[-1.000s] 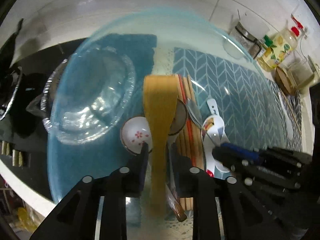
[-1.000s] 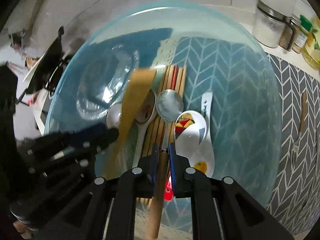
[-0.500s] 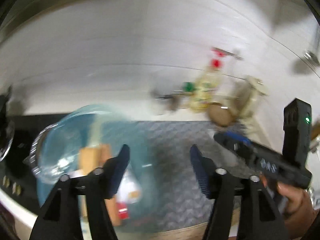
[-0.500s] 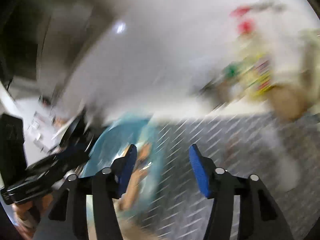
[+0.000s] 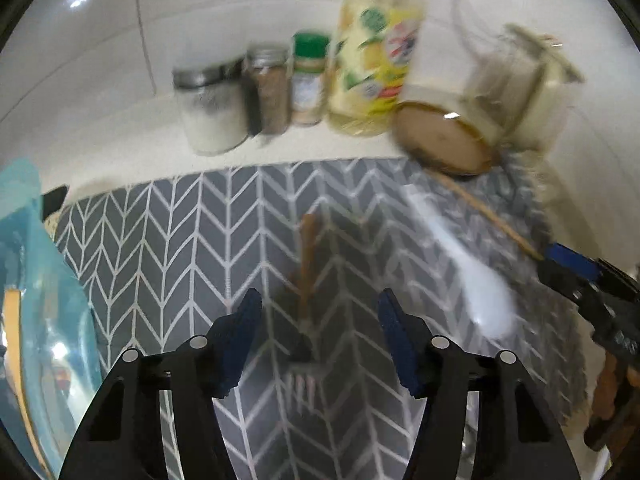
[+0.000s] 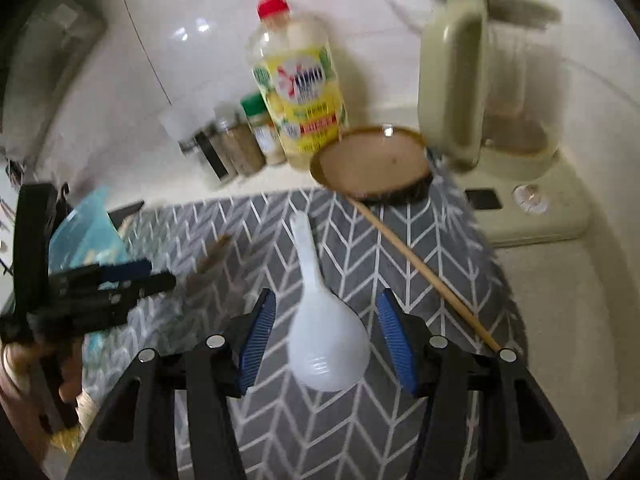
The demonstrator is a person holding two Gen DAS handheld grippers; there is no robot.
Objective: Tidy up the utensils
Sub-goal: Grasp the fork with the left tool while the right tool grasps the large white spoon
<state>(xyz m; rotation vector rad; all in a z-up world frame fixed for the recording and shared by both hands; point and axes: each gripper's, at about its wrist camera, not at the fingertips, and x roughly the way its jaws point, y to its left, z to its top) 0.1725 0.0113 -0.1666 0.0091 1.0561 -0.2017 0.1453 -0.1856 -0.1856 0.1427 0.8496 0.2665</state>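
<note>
White rice spoon (image 6: 320, 332) flat on the chevron mat (image 6: 420, 248), bowl toward 6 o'clock and handle toward 12, lying between the blue pads of the right hand-held gripper (image 6: 326, 336); pads spread wide, holding nothing, not touching the spoon as far as can be told. Single wooden chopstick (image 6: 424, 272) beside it, running from 11 toward 4 o'clock, far end near the brown dish (image 6: 372, 164). In the left view, wooden-handled fork (image 5: 306, 280) on the same mat, blurred, tines toward 6 o'clock, roughly centred ahead of the left hand-held gripper (image 5: 320, 336), likewise wide and empty. Blue glass plate (image 5: 44, 300) with utensils already on it at 9 o'clock. Along the back of the worktop at 12 o'clock: spice jars (image 5: 268, 88), a yellow soap bottle (image 6: 300, 92), a kettle (image 6: 488, 80).

Step in hand, by judgement: reaching for the loose pieces left on the mat, one per side. Next move calls for dropping lower, closing on the spoon's narrow handle rather than the broad bowl, and likewise on the fork's handle, then carrying both toward the plate at 9 o'clock. Motion blur in the left view; slower approach advisable before closing.
</note>
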